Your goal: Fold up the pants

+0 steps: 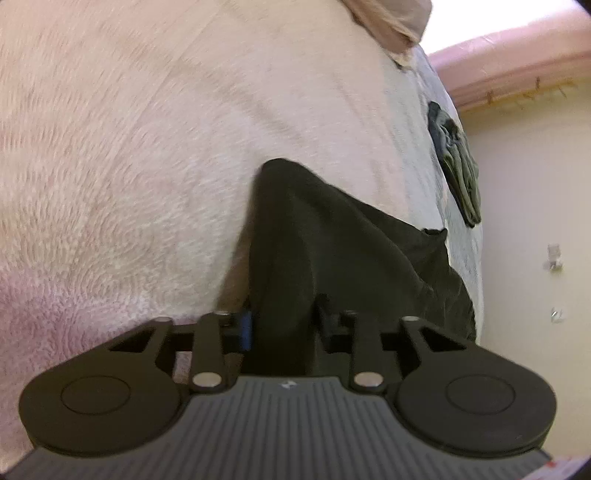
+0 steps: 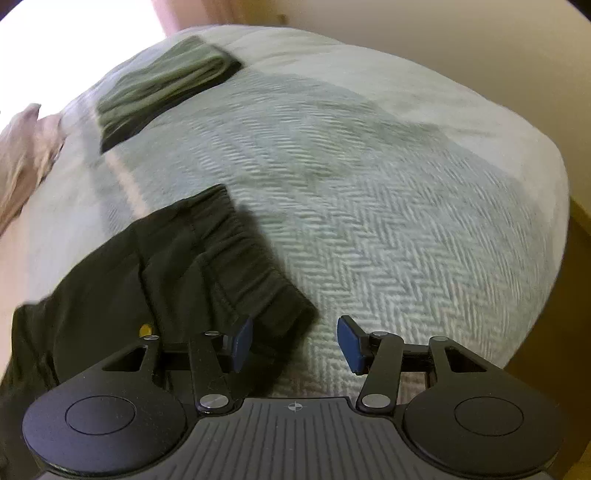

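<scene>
The dark pants (image 1: 332, 251) lie on a bed. In the left wrist view my left gripper (image 1: 284, 325) is shut on a bunched fold of them, and the cloth rises from between the fingers to a peak. In the right wrist view the pants (image 2: 155, 280) lie at lower left with the gathered elastic waistband (image 2: 255, 266) running toward my right gripper (image 2: 293, 343). That gripper is open, its blue pads (image 2: 349, 345) wide apart, the left pad at the waistband's corner, nothing held between them.
A fluffy pink-white blanket (image 1: 147, 147) covers the left part of the bed and a grey-white herringbone cover (image 2: 388, 229) the right part. A folded olive-green garment (image 2: 162, 92) lies at the far side. A beige cloth (image 1: 391, 22) sits at the top. Walls stand beyond the bed's edge.
</scene>
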### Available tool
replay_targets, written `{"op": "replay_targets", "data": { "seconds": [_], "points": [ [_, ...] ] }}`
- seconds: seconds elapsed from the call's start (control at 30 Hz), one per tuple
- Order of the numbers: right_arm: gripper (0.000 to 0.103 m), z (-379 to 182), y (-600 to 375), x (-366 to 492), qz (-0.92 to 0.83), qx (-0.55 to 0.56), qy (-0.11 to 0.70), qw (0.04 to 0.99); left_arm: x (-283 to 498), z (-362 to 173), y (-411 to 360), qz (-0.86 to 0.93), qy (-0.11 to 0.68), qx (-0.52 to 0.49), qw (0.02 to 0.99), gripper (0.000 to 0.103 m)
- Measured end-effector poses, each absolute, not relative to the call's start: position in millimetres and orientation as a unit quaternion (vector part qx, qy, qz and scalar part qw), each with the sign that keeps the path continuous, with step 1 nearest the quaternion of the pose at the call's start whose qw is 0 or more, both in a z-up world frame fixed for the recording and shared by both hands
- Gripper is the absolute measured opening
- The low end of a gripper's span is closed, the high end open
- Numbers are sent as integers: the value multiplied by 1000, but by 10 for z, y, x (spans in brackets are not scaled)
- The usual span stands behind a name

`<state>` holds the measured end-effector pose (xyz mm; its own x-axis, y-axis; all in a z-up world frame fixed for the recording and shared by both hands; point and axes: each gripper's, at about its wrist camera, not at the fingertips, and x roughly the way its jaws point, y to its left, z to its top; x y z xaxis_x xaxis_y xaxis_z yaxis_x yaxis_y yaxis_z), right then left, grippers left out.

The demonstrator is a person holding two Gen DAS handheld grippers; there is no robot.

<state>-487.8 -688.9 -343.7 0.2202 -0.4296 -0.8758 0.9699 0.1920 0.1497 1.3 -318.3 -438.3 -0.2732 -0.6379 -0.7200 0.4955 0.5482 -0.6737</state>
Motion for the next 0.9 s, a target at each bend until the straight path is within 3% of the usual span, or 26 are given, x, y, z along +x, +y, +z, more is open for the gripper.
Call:
{"op": "replay_targets", "data": {
  "seconds": [0.3, 0.57, 0.77, 0.9],
  "points": [
    [48, -3187, -6919, -4659, -419, 264, 460, 737, -609, -3411, -3363, -433, 581, 12, 689, 14],
    [48, -2852, -7547, -5172, -350, 253, 468, 771, -1788, -2249, -3847, -395, 504, 60, 766, 12],
    [48, -2546, -8046, -5815, -352, 241, 448, 786, -2912, -1737, -4566, -400, 474, 82, 780, 12],
    [48, -2466, -8266, -6125, -365, 254, 435, 783, -3631, -1727, -5268, -463, 482, 90, 739, 25]
  ]
}}
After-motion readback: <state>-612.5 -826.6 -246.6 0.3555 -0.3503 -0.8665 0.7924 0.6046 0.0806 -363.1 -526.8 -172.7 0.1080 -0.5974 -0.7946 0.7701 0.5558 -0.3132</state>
